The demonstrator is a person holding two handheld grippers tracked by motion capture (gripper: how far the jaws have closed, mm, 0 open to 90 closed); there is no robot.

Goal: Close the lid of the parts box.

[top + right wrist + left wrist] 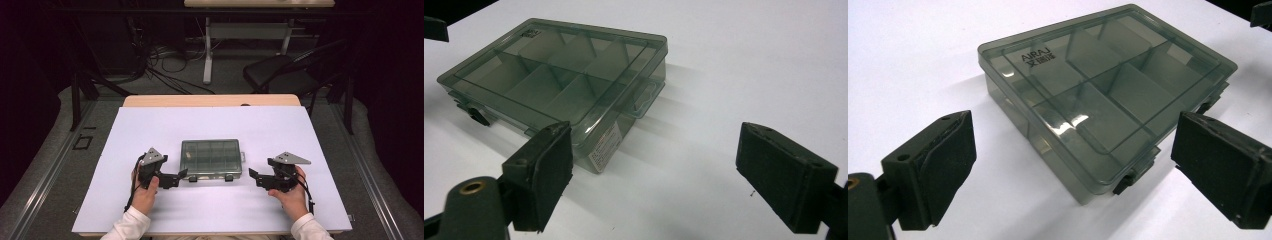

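Observation:
A closed, smoky grey-green plastic compartment box (pixel 211 157) lies flat in the middle of the white table cover (pixel 215 125). Through its clear lid I see dividers (pixel 1098 90), and two dark latches (pixel 1124 182) sit on its near side. My left gripper (pixel 181 177) is just off the box's near left corner, open, its pads (pixel 943 165) wide apart and touching nothing. Off the near right corner, my right gripper (pixel 252 177) is a short gap from the box (pixel 559 75). It is open too, with only bare table between its jaws (pixel 659 175).
The box has a small hang tab (pixel 646 97) on its right end. A strip of wooden tabletop (pixel 210 100) shows past the white cover. Behind the table stand a black chair (pixel 285 70) and another desk's legs (pixel 207 55), with cables on the floor.

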